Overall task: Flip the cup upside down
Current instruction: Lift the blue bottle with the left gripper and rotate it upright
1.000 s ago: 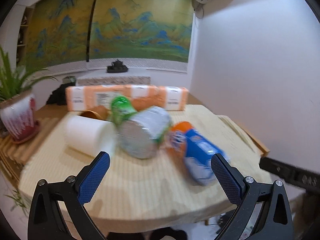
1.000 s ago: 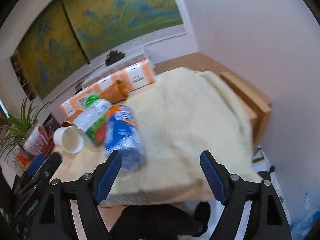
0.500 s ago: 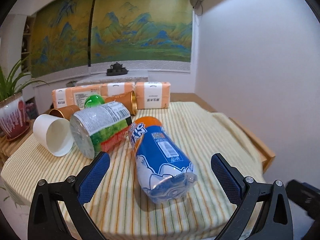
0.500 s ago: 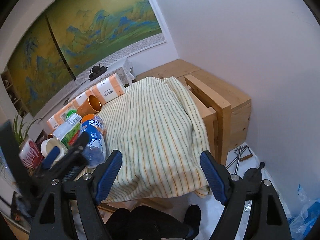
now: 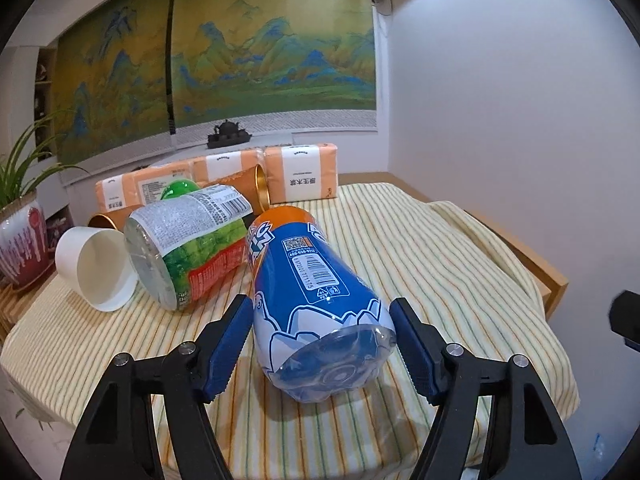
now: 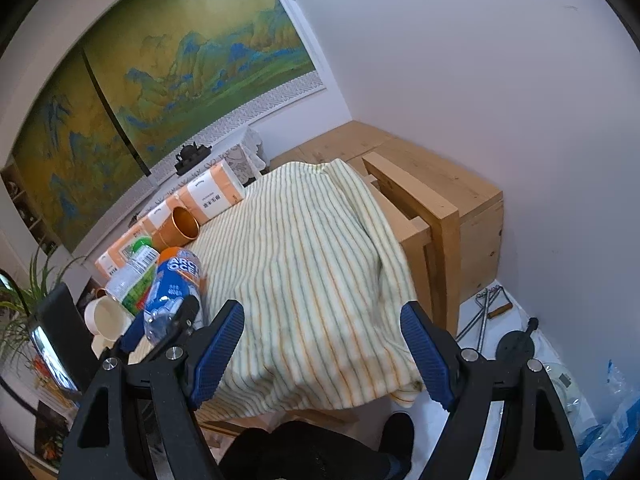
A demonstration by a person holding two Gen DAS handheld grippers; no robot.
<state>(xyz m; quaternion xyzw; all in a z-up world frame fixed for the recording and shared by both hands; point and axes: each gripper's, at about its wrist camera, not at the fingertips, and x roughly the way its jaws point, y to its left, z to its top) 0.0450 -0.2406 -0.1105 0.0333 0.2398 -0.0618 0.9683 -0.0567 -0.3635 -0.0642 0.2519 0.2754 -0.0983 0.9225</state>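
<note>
The white cup (image 5: 98, 270) lies on its side at the left part of the striped cloth (image 5: 420, 264), its open mouth turned toward the front and its base pointing away toward the back left; in the right wrist view it (image 6: 106, 316) shows at the far left, partly behind the other gripper. Just beside it on the right lies a clear bottle with a green cap (image 5: 188, 244), also on its side, its base touching or nearly touching the cup's rim. Next to that bottle lies a blue bottle with an orange cap end (image 5: 316, 300), its clear base toward the front. The left gripper (image 5: 322, 344) straddles this blue bottle's base, its blue pads (image 5: 226, 346) standing at either side; whether they press the bottle or merely flank it is hard to tell, and the jaws are partly closed in. The right gripper (image 6: 322, 354) hangs above the front edge of the cloth with its jaws spread wide and nothing between them. Behind the bottles lie two copper-coloured cups (image 5: 244, 188) on their sides and a row of orange-and-white packs (image 5: 302, 174). A potted plant (image 5: 20, 236) stands at the left edge, near the white cup. The cloth covers a wooden table (image 6: 440, 208) set against a white wall, and a landscape painting (image 5: 256, 56) hangs behind.
</note>
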